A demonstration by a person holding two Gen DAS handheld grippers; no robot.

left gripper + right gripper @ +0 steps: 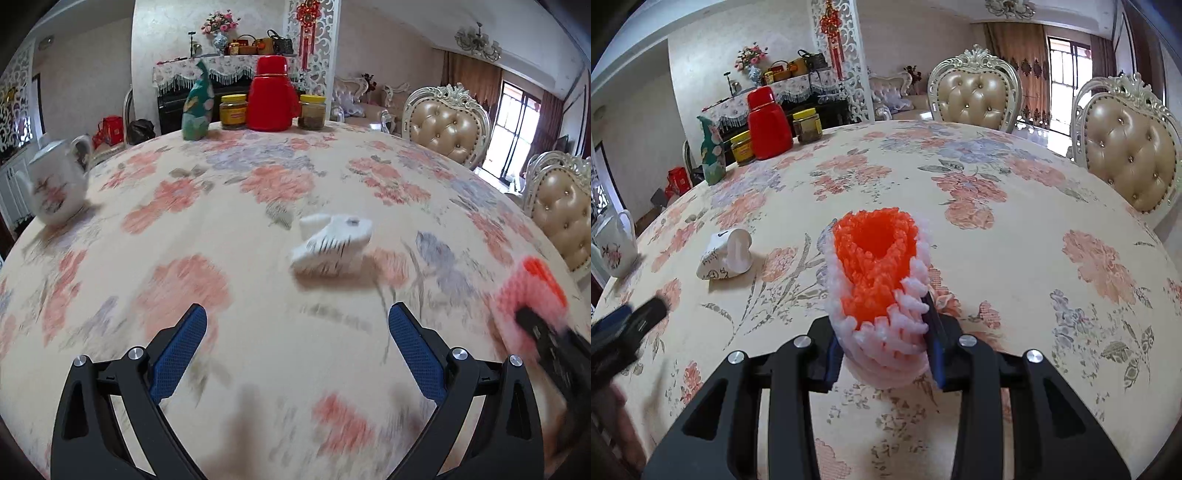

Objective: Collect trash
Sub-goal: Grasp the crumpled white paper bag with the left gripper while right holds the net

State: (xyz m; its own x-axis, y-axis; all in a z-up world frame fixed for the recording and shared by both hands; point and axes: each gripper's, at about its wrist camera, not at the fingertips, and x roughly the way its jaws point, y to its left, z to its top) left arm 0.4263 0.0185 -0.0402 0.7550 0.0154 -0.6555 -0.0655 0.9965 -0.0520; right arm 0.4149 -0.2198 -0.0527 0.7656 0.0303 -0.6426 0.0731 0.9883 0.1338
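A crushed white paper cup (332, 245) lies on its side on the floral tablecloth, ahead of my left gripper (297, 325). That gripper is open, with nothing between its blue pads. The cup (726, 258) also lies left of centre in the right wrist view. My right gripper (882, 332) is shut on an orange and white foam net (875, 266), held just above the table. In the left wrist view the foam net (532, 291) is a blur at the right edge. The left gripper (628, 325) is a dark blur at the left edge of the right wrist view.
A white teapot (55, 184) stands at the table's left edge. At the far side stand a red flask (271, 96), two yellow-lidded jars (233, 112) and a green vase (197, 107). Padded chairs (975, 96) line the right side.
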